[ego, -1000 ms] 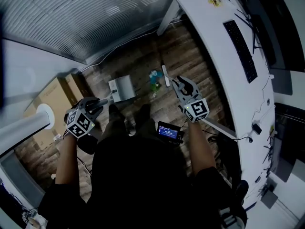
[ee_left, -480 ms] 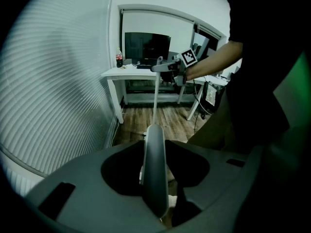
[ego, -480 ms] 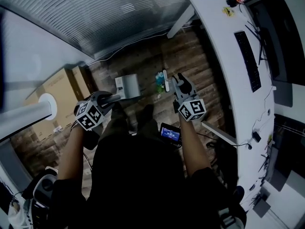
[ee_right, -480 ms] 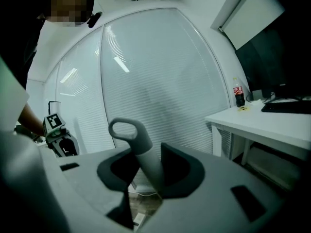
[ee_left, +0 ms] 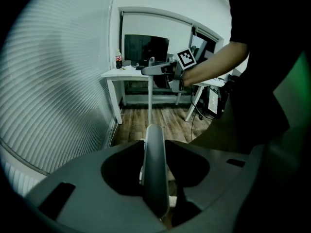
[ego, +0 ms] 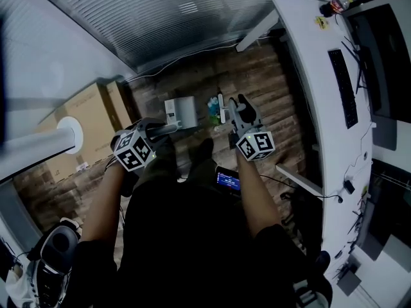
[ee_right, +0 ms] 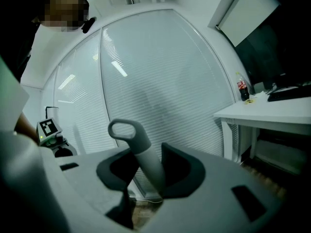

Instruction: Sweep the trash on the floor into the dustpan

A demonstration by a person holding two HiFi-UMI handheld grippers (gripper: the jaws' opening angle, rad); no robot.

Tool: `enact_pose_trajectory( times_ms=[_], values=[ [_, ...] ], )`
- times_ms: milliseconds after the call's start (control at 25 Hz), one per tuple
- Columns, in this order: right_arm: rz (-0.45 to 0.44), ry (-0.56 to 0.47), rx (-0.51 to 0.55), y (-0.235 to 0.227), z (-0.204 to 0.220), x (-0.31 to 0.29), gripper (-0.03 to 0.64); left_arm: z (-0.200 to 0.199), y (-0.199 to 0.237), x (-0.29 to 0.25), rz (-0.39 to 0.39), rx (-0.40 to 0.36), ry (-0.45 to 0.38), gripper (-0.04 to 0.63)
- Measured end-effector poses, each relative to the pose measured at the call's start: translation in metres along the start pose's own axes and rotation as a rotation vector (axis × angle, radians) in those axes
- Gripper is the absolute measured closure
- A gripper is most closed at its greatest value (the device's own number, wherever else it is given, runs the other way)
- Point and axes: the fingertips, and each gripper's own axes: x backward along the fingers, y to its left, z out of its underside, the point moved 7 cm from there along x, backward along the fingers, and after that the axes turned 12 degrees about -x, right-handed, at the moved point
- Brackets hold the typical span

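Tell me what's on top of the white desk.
On the desk: a black keyboard, a bottle, a small yellow item and a dark monitor. The surface under the monitor is covered.

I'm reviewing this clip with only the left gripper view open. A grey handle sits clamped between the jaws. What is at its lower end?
Observer: In the head view that handle runs down to a grey dustpan standing on the wooden floor.
Operator: Any trash near it?
Observer: Yes, small teal and green trash lies on the floor just right of the dustpan, beside the white broom.
Operator: How does the right gripper hold the broom?
Observer: Its own view shows the jaws closed on the broom's grey grip, which ends in a loop.
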Motion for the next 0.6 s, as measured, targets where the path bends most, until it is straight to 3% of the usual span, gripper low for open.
enact_pose_trajectory(
  times_ms=[280,600],
  values=[
    [-0.017,-0.056,-0.036,0.039,0.014,-0.018,0.486,0.010,-0.004,0.006,0.020,0.000,-0.028,0.468],
    [-0.145,-0.132,-0.103,0.072,0.011,-0.034,0.486,0.011,-0.002,0.005,0.054,-0.019,-0.049,0.466]
  ],
)
